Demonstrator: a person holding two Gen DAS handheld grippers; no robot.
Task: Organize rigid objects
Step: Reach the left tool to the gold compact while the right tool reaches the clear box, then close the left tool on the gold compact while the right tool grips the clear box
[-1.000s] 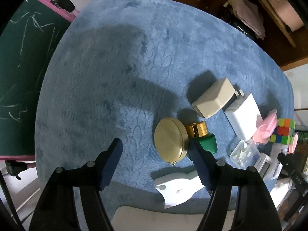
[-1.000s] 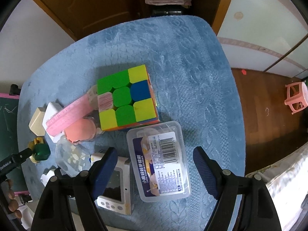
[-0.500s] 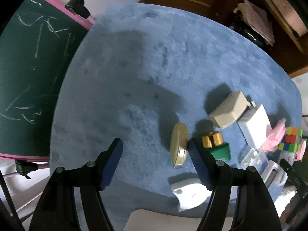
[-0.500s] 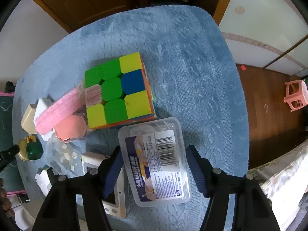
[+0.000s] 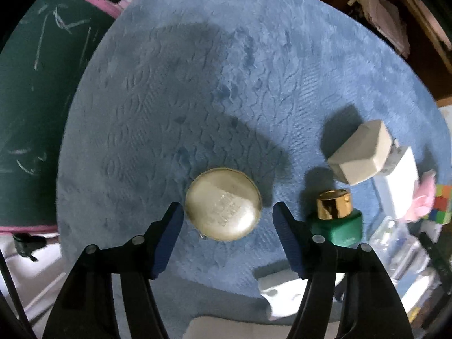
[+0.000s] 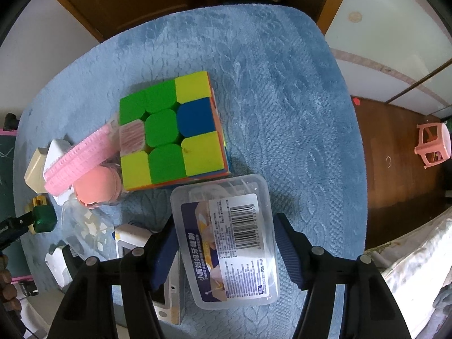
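A round gold tin (image 5: 223, 204) lies flat on the blue cloth (image 5: 197, 99), between the fingers of my left gripper (image 5: 227, 214). Its jaws are closing; the left pad is almost at the tin's rim and a small gap shows at the right pad. My right gripper (image 6: 224, 231) is shut on a clear plastic box with a barcode label (image 6: 226, 243), one pad against each long side. The box lies just in front of a colour cube (image 6: 172, 130). Both grippers point straight down.
Right of the tin stand a green bottle with a gold cap (image 5: 336, 217), a beige box (image 5: 358, 152) and a white charger (image 5: 401, 183). A pink comb (image 6: 79, 158), a pink round case (image 6: 96, 186) and a white screen device (image 6: 166, 282) crowd the cube's left. A chalkboard (image 5: 28, 113) borders the cloth.
The gold tin stood on edge by the right finger; it now lies flat between the left fingers. The right jaws narrowed onto the plastic box. Both grippers came lower.
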